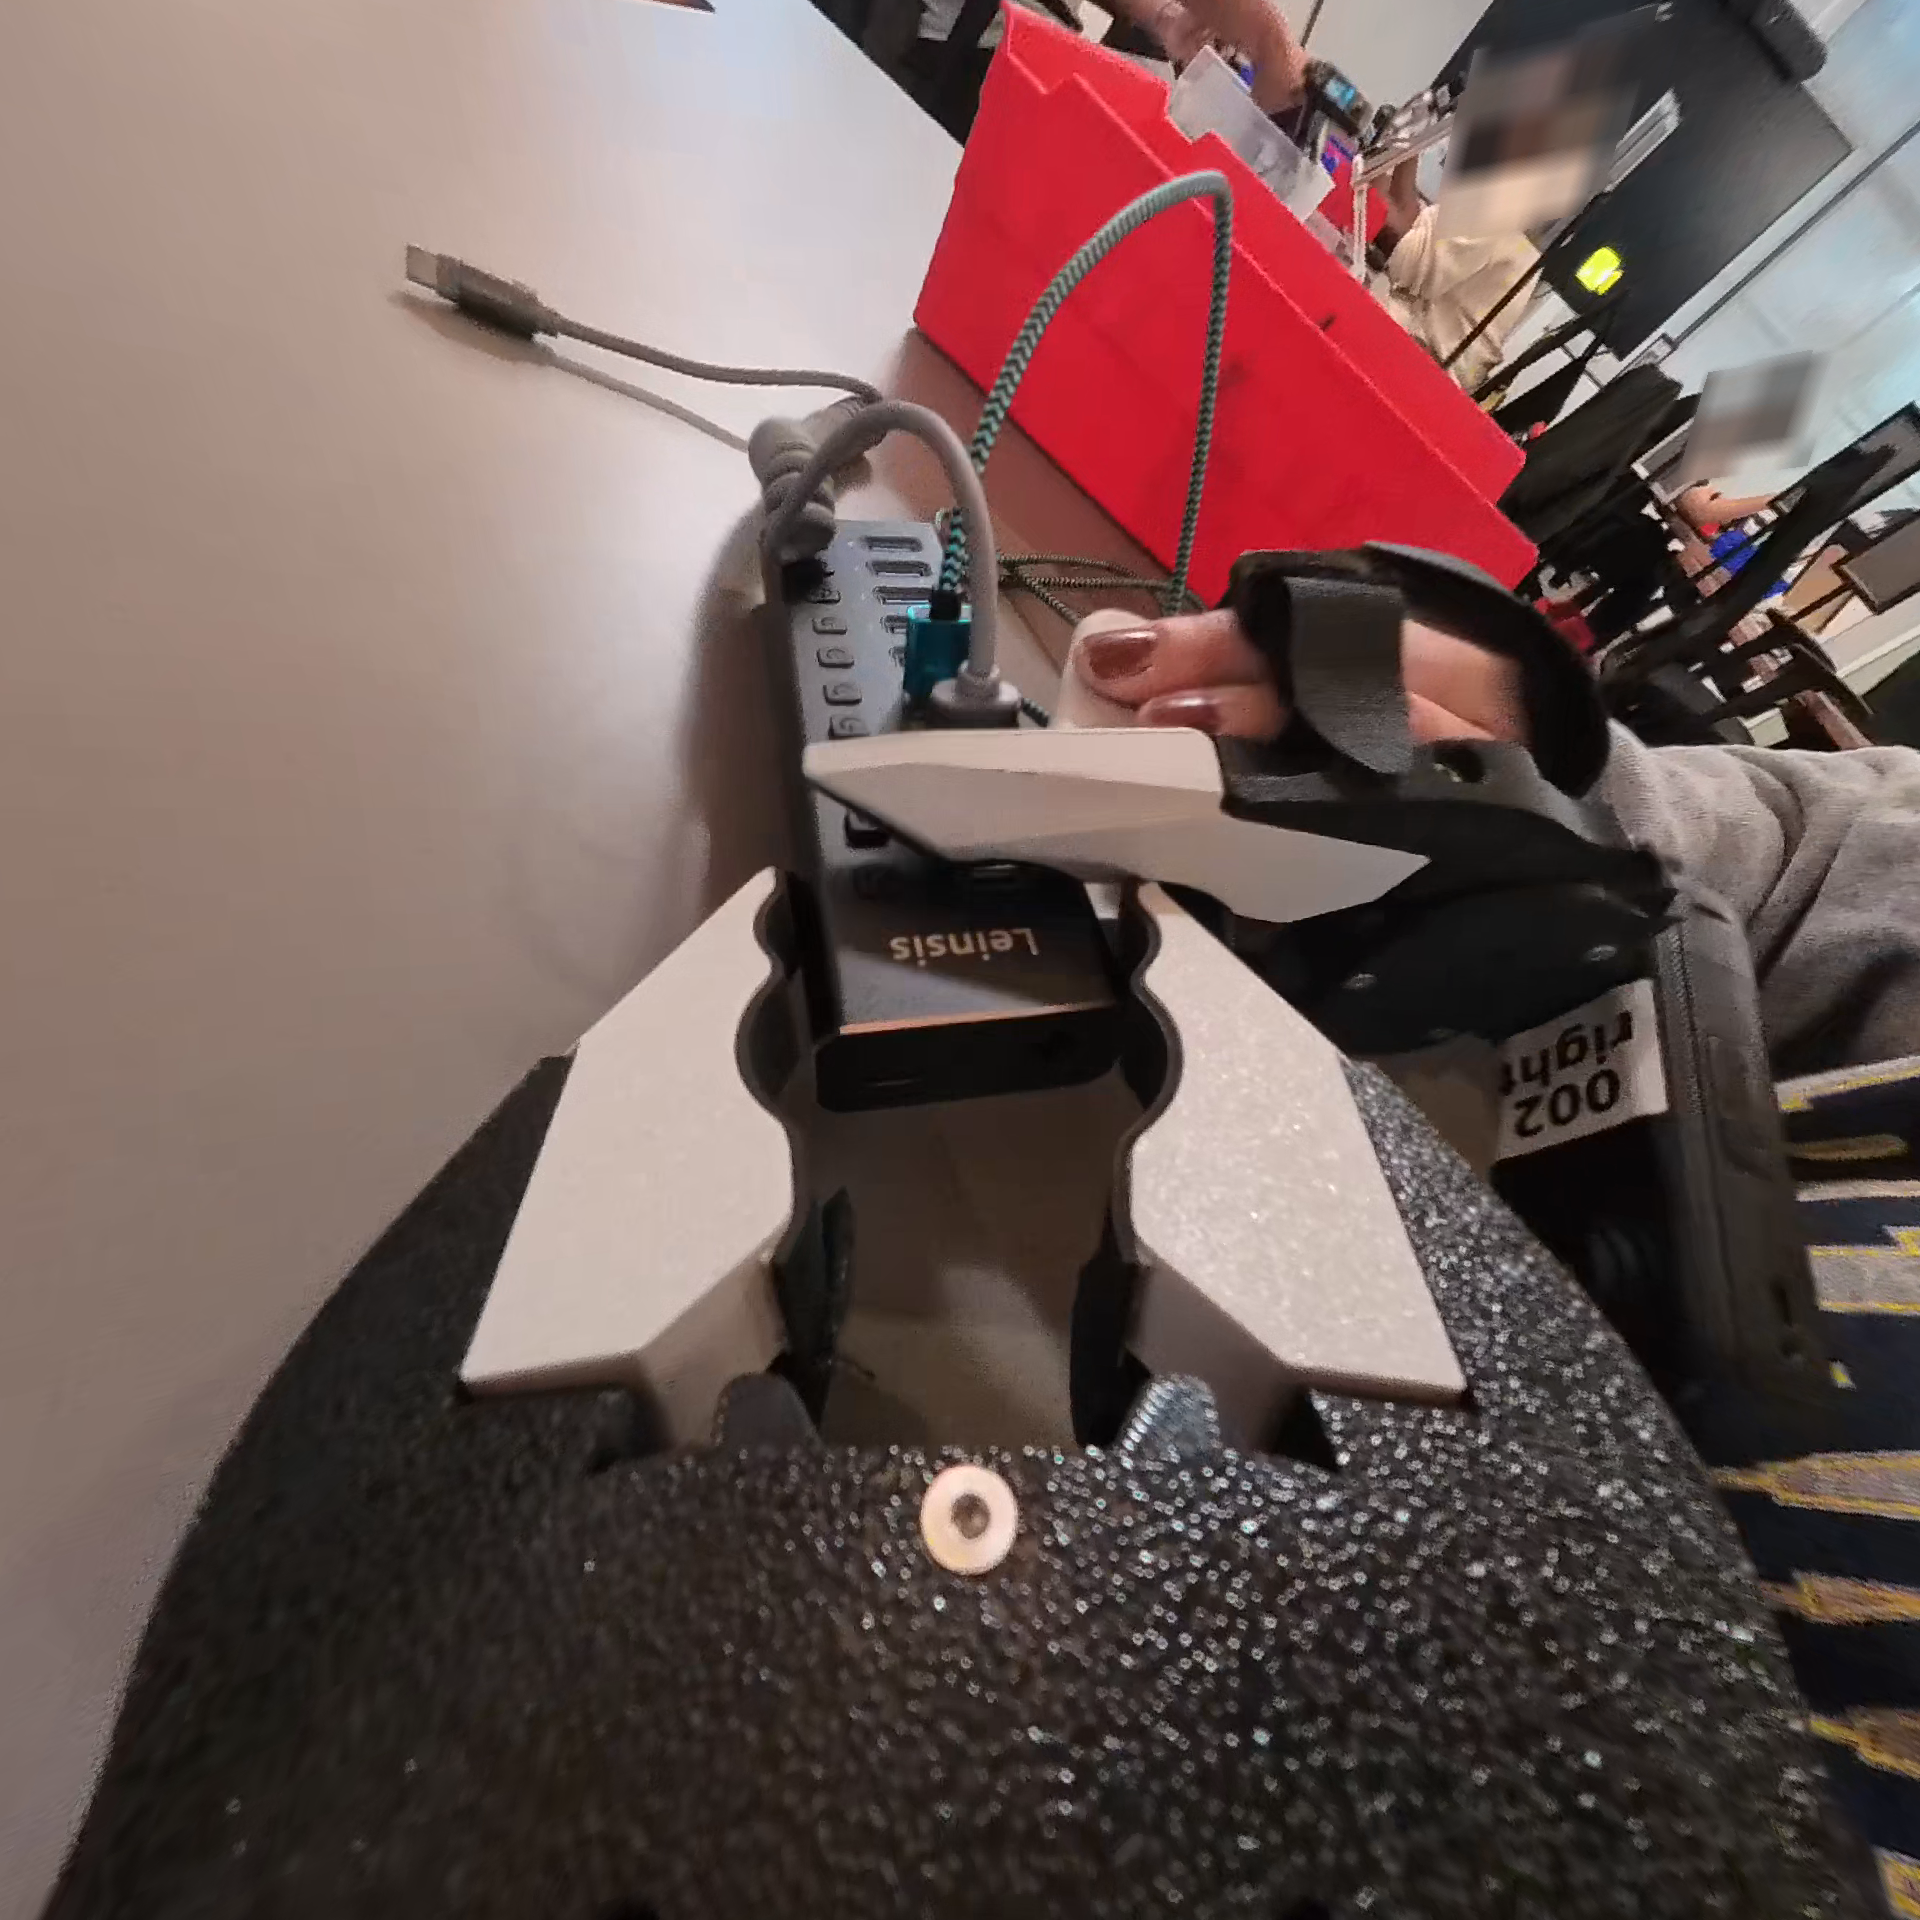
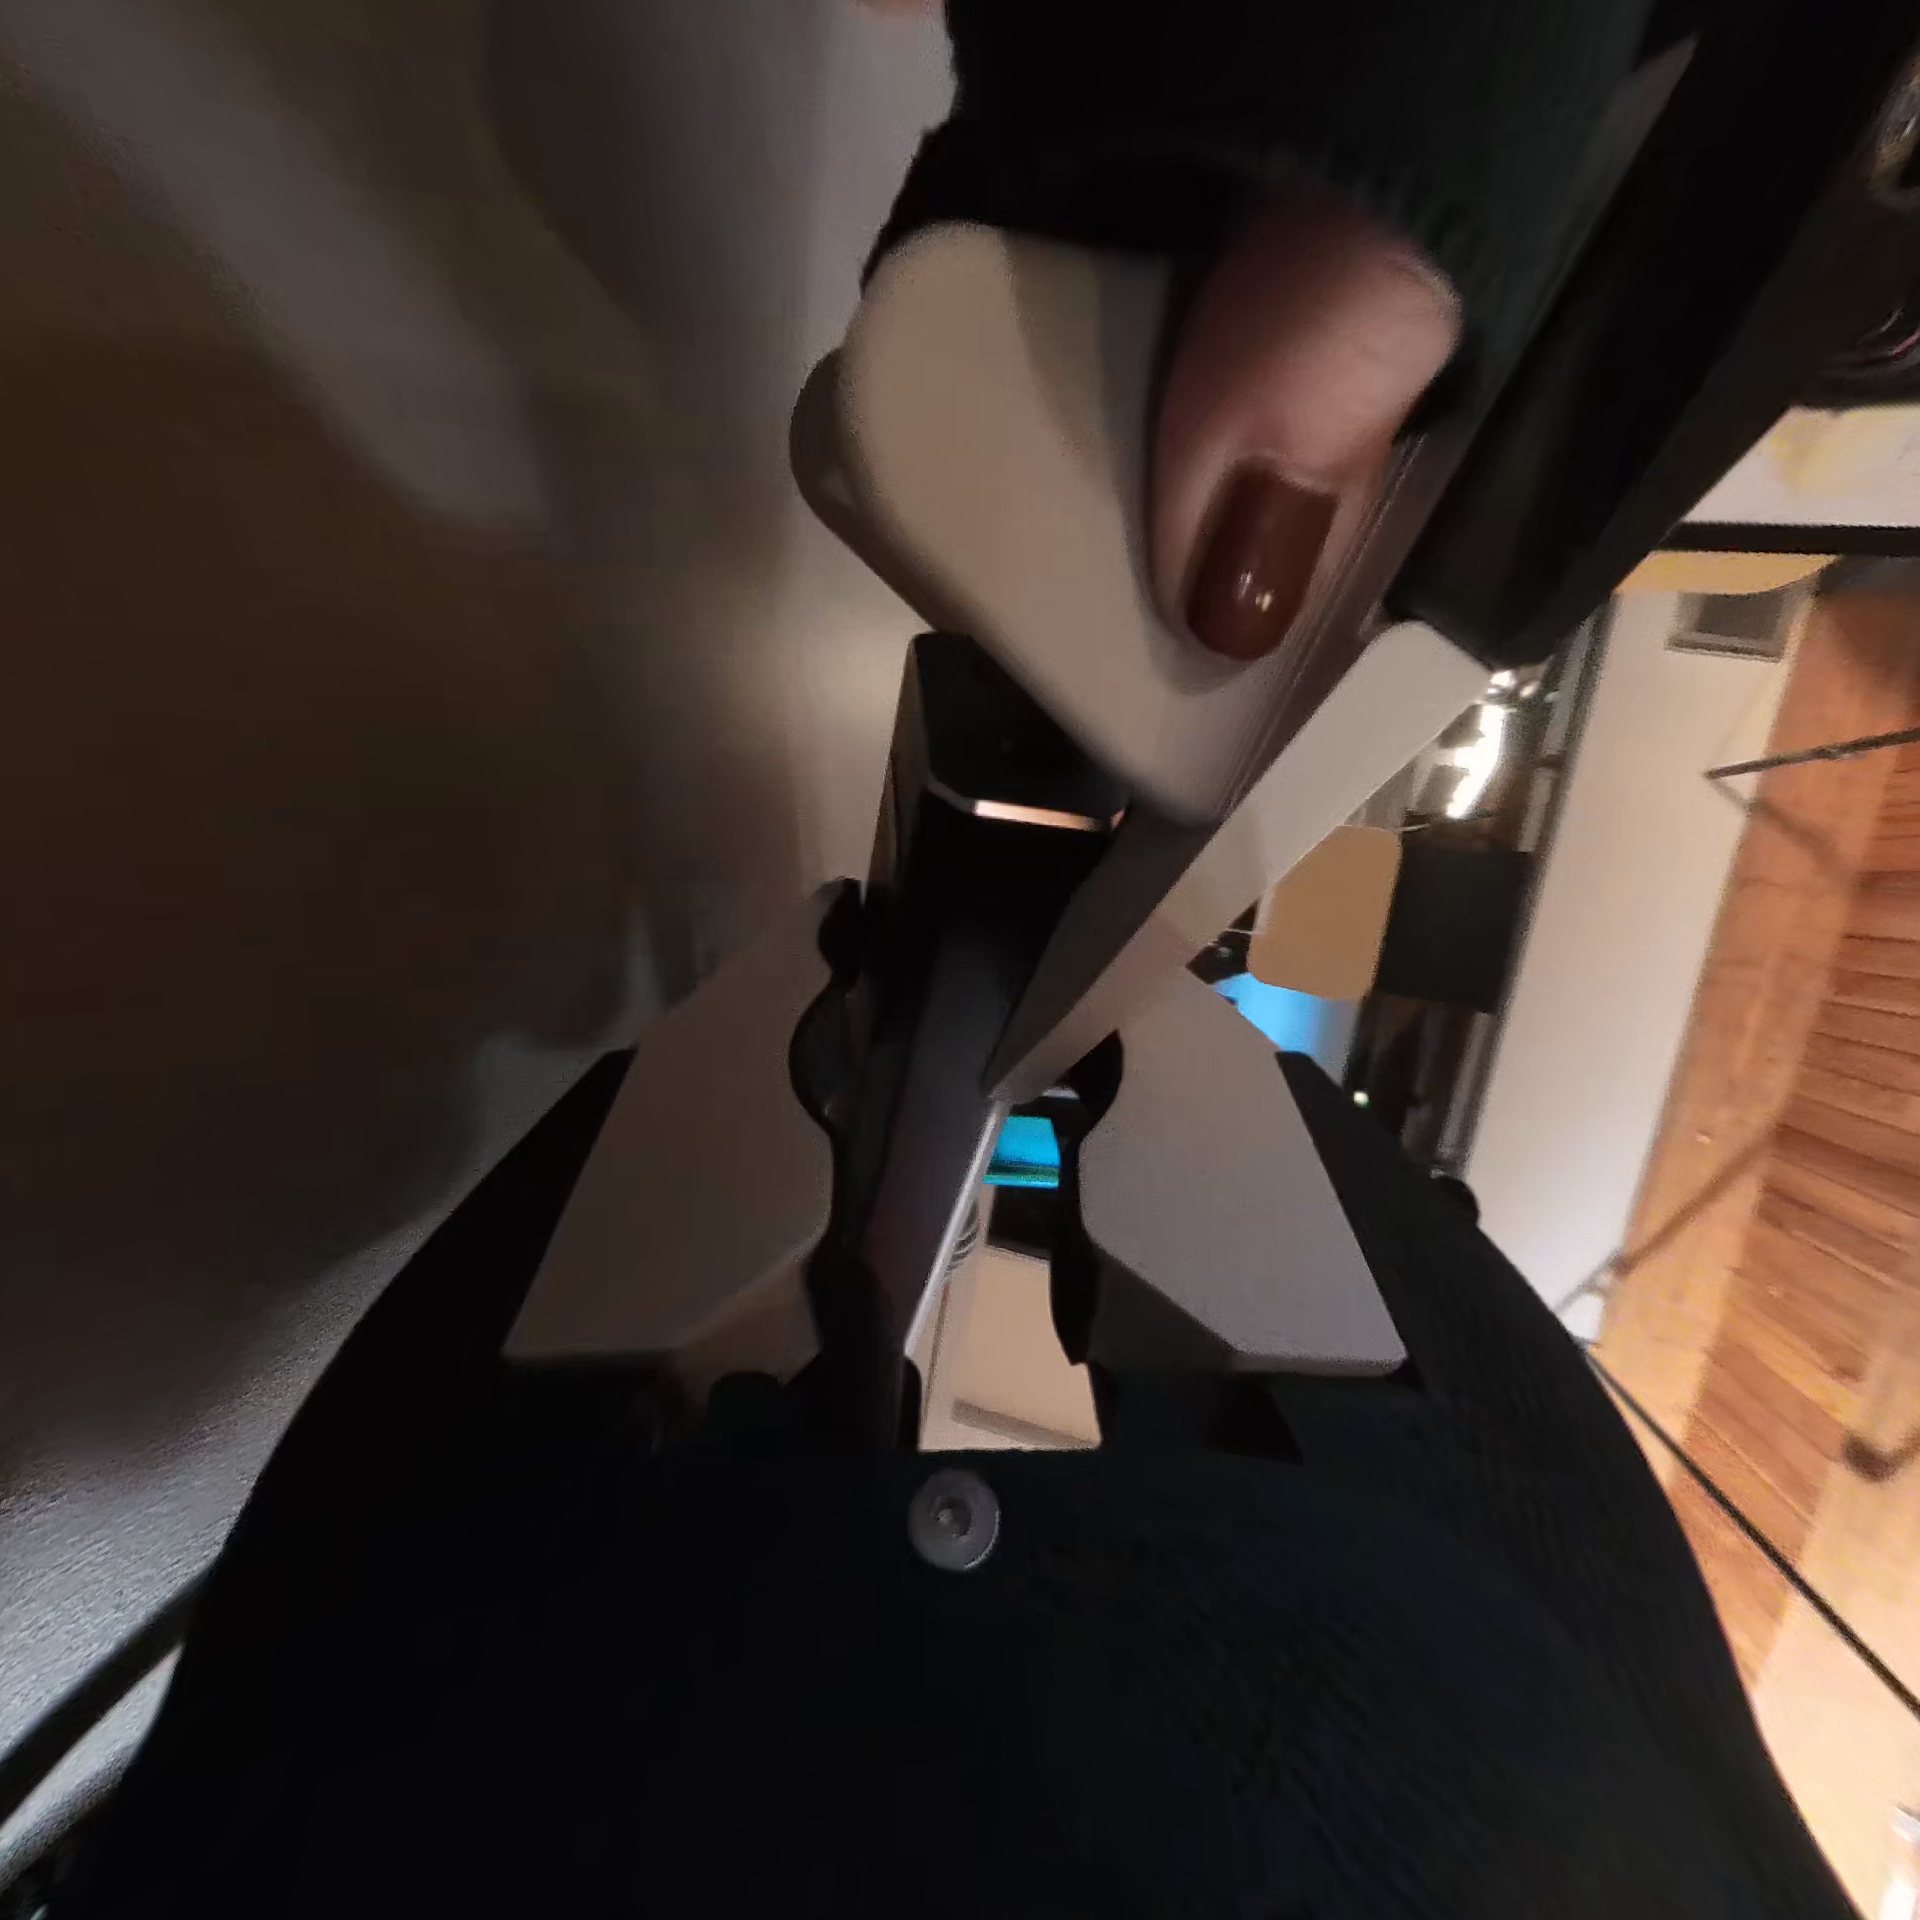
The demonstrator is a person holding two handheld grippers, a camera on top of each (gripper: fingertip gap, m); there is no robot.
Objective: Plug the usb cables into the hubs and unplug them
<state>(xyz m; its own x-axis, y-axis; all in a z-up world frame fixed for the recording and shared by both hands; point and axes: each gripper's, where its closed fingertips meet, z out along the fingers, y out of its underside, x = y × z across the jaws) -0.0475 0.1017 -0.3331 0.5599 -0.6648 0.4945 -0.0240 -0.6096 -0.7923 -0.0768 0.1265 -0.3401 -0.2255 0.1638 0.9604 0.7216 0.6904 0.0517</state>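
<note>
Left and right wrist views of the plugging station. The left claw (image 1: 956, 914) is closed on the near end of the black hub (image 1: 966, 987), one finger against each long side, bracing it on the pale worktop (image 1: 312, 675). Two cables are seated in the hub's upper face: the teal plug (image 1: 935, 649) with its braided lead arching upward, and just beside it the grey plug (image 1: 971, 698). A third cable lies loose, its free plug (image 1: 462, 286) well apart on the worktop, so by judgement one insertion or a round of removals remains. The right claw (image 2: 966, 1122) reaches across the hub from the side; its fingers stand partly apart with the hub's edge and the teal plug showing in the gap, but blur and shadow make it impossible to tell whether it holds anything. A red box (image 1: 1195, 364) stands behind. Likely faults from here: the two claws are crowded, one finger crossing the other, so a pull could knock the left grip and tilt the hub; the neighbouring plugs sit so close that the wrong one may be caught; an off-axis pull would bind the plug or lift the hub.
</note>
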